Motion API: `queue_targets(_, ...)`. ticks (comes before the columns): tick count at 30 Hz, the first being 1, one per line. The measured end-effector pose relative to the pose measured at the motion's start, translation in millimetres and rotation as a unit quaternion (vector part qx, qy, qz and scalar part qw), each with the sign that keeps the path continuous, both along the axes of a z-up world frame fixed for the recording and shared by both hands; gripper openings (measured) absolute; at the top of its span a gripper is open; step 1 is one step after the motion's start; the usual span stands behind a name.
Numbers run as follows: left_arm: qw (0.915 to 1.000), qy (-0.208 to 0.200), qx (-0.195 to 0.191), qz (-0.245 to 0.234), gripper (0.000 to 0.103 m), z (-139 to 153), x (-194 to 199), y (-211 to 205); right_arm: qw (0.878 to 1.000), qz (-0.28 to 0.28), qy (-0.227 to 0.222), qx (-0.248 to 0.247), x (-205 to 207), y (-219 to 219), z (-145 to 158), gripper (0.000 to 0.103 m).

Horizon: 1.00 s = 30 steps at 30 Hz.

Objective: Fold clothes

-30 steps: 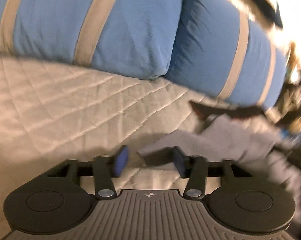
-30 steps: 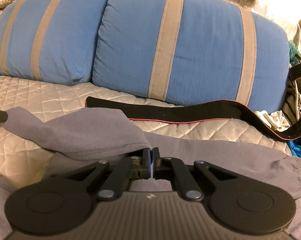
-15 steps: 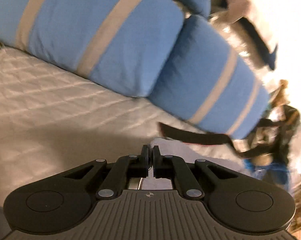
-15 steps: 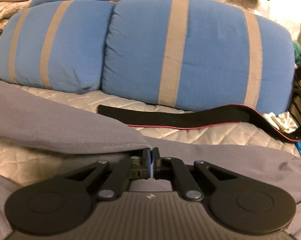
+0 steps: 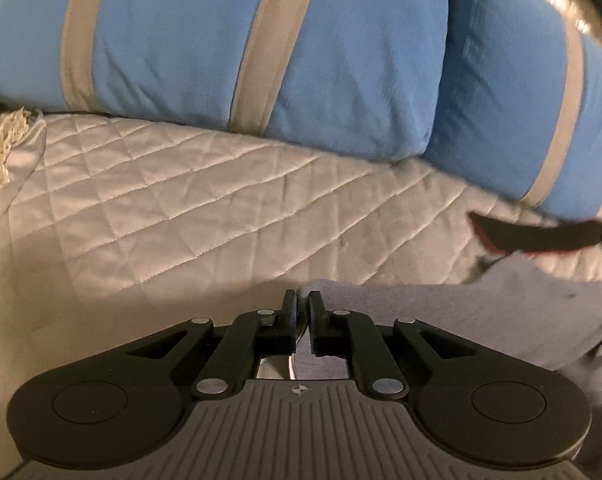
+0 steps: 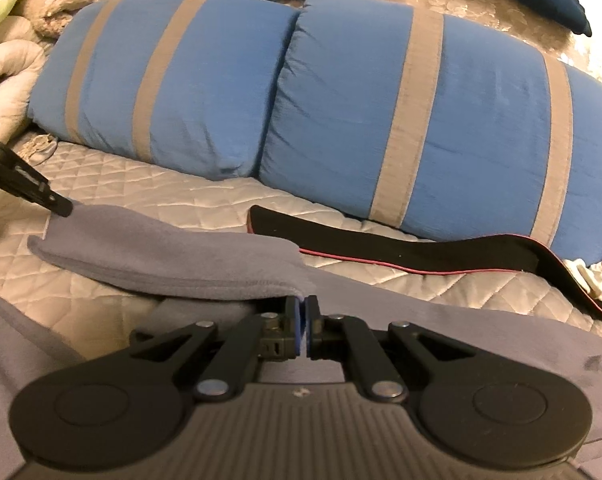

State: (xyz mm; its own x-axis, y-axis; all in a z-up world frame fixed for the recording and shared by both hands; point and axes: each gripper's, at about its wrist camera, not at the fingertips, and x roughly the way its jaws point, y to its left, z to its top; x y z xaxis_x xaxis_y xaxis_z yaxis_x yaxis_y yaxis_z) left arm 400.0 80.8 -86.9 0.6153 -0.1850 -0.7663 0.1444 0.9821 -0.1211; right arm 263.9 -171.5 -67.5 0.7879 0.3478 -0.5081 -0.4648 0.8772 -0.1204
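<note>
A grey garment (image 6: 161, 252) lies on the quilted bedspread (image 5: 181, 208), with one folded strip stretched between my two grippers. My left gripper (image 5: 302, 300) pinches the strip's far end, its jaws starting to open; the cloth corner still sits between the fingers. In the right wrist view the left gripper (image 6: 63, 209) holds that end just above the quilt. My right gripper (image 6: 303, 304) is at the strip's near end. Its jaws are opening, and a narrow gap shows between the blue pads, with the cloth edge resting at their tips.
Two blue pillows with tan stripes (image 6: 181, 92) (image 6: 461, 120) line the back of the bed. A black strap with a red edge (image 6: 421, 248) lies in front of them. Crumpled bedding (image 6: 41, 8) is piled at the far left, and small cloth items (image 6: 593, 276) at the right.
My left gripper went from wide open to shut on the garment's end and swung about. The stretched strip now hangs lower. The right pads, pressed together before, have parted slightly.
</note>
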Motion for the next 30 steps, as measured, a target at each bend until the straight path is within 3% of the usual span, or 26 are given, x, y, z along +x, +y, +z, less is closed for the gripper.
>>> queue_targets(1,0.9999,0.008,0.012,-0.001,0.013,-2.0,2.2,-2.6,1.0,-0.001,-0.001,-0.001,-0.1,-0.2,0.3,0.03)
queue_targets(3,0.9995,0.0,0.033,0.004,0.026,0.4,-3.7,-2.8,1.0,-0.003,-0.002,-0.002,0.0,-1.4,1.8,0.047)
queue_targets(6,0.997,-0.048,0.061,0.001,0.036,14.0,-24.8,-0.8,1.0,-0.006,-0.01,0.003,-2.1,-5.5,6.5,0.07)
queue_targets(7,0.9947,-0.069,0.076,-0.01,0.036,19.3,-34.8,-3.6,1.0,-0.008,-0.014,0.005,-3.2,-7.3,8.6,0.076)
queue_targets(9,0.9826,-0.115,0.13,-0.065,0.037,27.2,-60.7,-17.9,1.0,-0.013,-0.018,0.021,-6.7,-14.2,14.2,0.079)
queue_targets(12,0.9485,-0.157,0.224,-0.159,0.037,24.1,-95.4,-44.1,0.998,-0.024,-0.02,0.053,-12.1,-24.8,22.5,0.087)
queue_targets(15,0.9222,-0.172,0.268,-0.219,0.037,14.6,-116.4,-64.0,0.996,-0.036,-0.026,0.074,-18.0,-34.5,27.7,0.088)
queue_targets(20,0.8666,-0.192,0.36,-0.287,0.037,-12.2,-129.0,-96.9,0.995,-0.046,-0.027,0.087,-20.2,-45.1,28.8,0.091)
queue_targets(26,0.8028,-0.199,0.444,-0.345,0.034,-43.8,-137.4,-120.8,0.994,-0.047,-0.019,0.092,-18.5,-48.0,27.4,0.091)
queue_targets(30,0.7762,-0.196,0.476,-0.364,0.032,-51.2,-136.0,-127.2,0.995,-0.044,-0.023,0.091,-20.2,-47.2,28.1,0.091)
